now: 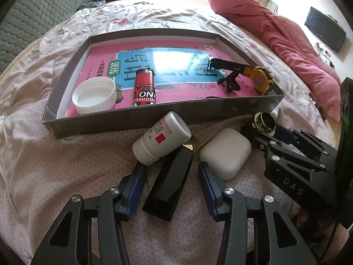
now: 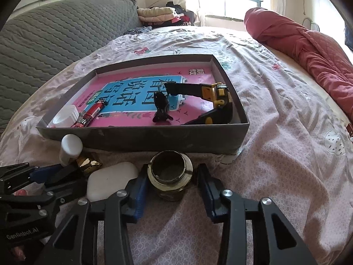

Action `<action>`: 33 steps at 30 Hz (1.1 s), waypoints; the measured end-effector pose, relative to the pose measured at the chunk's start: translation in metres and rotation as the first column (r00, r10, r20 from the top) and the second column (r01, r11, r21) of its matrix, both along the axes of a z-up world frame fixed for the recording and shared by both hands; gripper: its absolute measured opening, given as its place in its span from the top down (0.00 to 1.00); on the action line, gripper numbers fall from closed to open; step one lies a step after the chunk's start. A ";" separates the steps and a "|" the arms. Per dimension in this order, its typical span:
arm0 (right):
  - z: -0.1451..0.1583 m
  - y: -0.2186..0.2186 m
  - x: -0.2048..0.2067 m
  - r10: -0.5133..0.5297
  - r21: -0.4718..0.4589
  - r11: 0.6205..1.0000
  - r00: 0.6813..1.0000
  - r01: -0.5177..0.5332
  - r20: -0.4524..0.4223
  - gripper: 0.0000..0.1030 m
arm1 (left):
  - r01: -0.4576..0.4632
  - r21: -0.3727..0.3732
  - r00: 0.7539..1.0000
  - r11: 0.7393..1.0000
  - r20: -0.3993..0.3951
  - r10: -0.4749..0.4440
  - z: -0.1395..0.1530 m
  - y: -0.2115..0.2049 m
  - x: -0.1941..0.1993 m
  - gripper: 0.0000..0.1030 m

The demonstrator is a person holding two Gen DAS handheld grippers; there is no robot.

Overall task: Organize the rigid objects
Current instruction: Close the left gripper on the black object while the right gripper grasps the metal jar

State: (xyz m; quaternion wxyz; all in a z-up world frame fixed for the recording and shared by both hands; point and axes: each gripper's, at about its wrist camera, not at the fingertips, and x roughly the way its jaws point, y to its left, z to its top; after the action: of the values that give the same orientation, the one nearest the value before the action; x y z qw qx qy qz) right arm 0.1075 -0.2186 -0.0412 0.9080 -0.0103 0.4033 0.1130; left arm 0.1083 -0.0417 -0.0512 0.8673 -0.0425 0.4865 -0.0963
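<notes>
A: Left gripper (image 1: pixel 169 174), jaws apart, straddles the black glossy box with gold end (image 1: pixel 169 183); right gripper (image 2: pixel 171 187), jaws apart, flanks the small open glass jar (image 2: pixel 169 177). Both lie on the bed near the grey cardboard tray's front wall (image 2: pixel 141 135).

B: Risks?

A: Closing may nudge the white plastic case (image 1: pixel 225 154) or white pill bottle (image 1: pixel 162 140). Whether the pads touch is unclear.

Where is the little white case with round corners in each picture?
Left wrist view: the white case lies right of centre, touching this gripper's right finger, beside the black box.
Right wrist view: low on the left, beside the glass jar.
Shared landmark: the grey tray behind it.
</notes>
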 end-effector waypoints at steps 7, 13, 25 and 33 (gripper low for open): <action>0.002 -0.006 0.001 -0.001 0.048 0.999 1.000 0.002 -0.006 0.58 | 0.006 -0.029 1.000 1.000 0.003 -0.005 0.005 0.001 -0.003 0.74; 0.002 -0.006 0.000 0.002 0.054 0.999 1.000 -0.002 -0.004 0.59 | 0.015 -0.047 1.000 0.999 -0.009 -0.015 0.005 0.000 -0.006 0.78; 0.004 -0.009 -0.001 0.012 0.078 0.997 1.000 -0.012 0.000 0.59 | -0.016 -0.135 0.999 0.991 -0.040 0.011 0.008 0.013 -0.020 0.78; 0.010 -0.007 -0.006 0.038 0.097 0.995 0.999 -0.040 0.022 0.59 | -0.032 -0.149 0.999 0.988 -0.039 0.026 0.013 0.015 -0.028 0.78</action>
State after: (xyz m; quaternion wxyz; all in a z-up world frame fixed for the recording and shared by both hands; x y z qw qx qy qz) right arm 0.1016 -0.2261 -0.0315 0.9091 0.0249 0.3877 0.1500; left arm 0.0806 -0.0268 -0.0379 0.8539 -0.1163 0.4931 -0.1192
